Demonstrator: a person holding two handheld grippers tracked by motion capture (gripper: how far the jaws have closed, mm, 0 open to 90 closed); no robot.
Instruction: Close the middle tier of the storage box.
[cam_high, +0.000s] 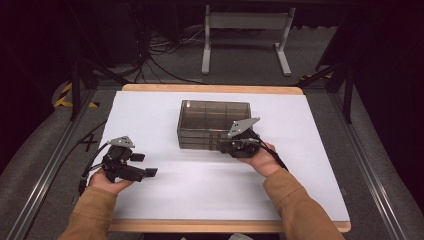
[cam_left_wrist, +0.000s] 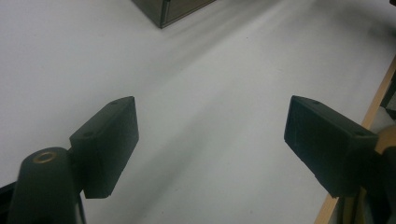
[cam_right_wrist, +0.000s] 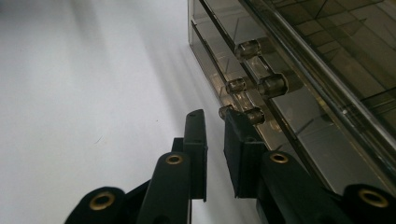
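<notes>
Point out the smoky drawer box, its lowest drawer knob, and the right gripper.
Smoky drawer box (cam_high: 210, 116): high view, on its transparent top panel.
Lowest drawer knob (cam_right_wrist: 256, 115): right gripper view, on the clear knob's rounded end.
Right gripper (cam_right_wrist: 215, 122): right gripper view, midway between its two slightly parted fingertips.

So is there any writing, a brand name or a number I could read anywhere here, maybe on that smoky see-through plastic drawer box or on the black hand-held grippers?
None can be read.
Smoky transparent plastic drawer box: no label or print on its walls or knobs.
Left gripper and right gripper: plain black jaws, no markings.
White table cover: blank.
Yellow-and-black striped floor marking: a warning pattern, no words.
</notes>
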